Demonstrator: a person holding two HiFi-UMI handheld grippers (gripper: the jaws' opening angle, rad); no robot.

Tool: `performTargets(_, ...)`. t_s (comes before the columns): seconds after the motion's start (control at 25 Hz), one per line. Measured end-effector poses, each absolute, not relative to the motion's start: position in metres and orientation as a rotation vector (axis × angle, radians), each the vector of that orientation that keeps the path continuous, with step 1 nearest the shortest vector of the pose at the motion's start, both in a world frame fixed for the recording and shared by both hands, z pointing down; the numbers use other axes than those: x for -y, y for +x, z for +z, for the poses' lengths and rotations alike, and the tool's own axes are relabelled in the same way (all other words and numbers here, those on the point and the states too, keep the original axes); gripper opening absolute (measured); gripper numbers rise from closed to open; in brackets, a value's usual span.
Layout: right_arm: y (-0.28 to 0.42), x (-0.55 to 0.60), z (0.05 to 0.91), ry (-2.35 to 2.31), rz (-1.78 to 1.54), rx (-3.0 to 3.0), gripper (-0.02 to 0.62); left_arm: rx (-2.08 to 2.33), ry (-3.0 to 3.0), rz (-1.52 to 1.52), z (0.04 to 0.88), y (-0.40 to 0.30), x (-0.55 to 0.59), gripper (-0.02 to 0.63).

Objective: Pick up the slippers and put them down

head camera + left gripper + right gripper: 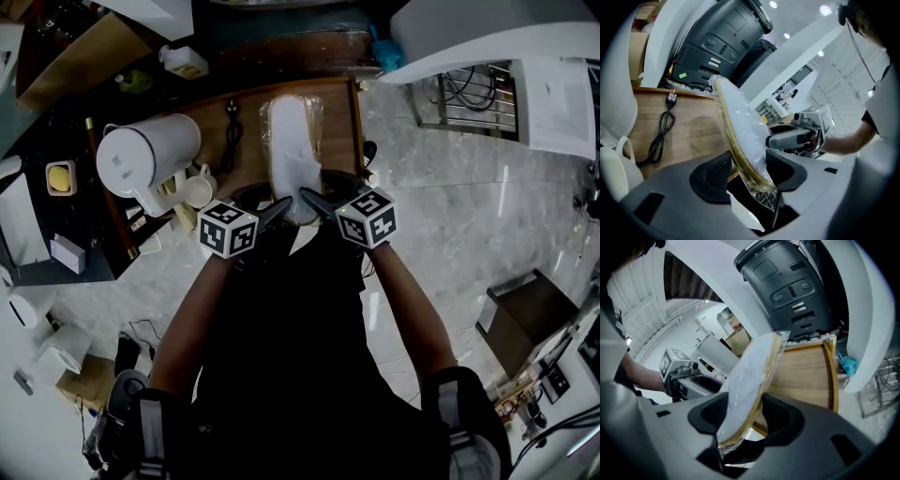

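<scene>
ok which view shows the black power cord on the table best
The left gripper view: the power cord lies looped on the wooden table, plug visible. The head view shows it small and dark. The right gripper view misses it.

We are gripping the slippers [740, 117], wrapped in clear plastic, edge-on in our left gripper [747, 171], with both pads pressing on them. A black power cord [663, 133] is lying on the wooden table [701, 133] toward nine o'clock, and the right gripper [794, 137] is showing at three o'clock.
</scene>
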State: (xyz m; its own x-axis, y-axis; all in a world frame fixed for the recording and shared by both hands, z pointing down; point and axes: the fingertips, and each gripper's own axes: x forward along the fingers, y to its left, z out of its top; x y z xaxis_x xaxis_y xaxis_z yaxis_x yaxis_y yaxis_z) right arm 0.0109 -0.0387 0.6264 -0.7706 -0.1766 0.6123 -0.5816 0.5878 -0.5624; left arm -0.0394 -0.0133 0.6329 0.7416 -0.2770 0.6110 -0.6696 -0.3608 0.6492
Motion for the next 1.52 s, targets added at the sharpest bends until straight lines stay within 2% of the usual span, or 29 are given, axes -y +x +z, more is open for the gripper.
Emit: performTargets(1.52, 0.009, 0.048, 0.701, 0.566, 1.068, 2.211, 0.229, 0.774, 1.852, 0.616, 0.708, -0.04, 0.022, 0.233)
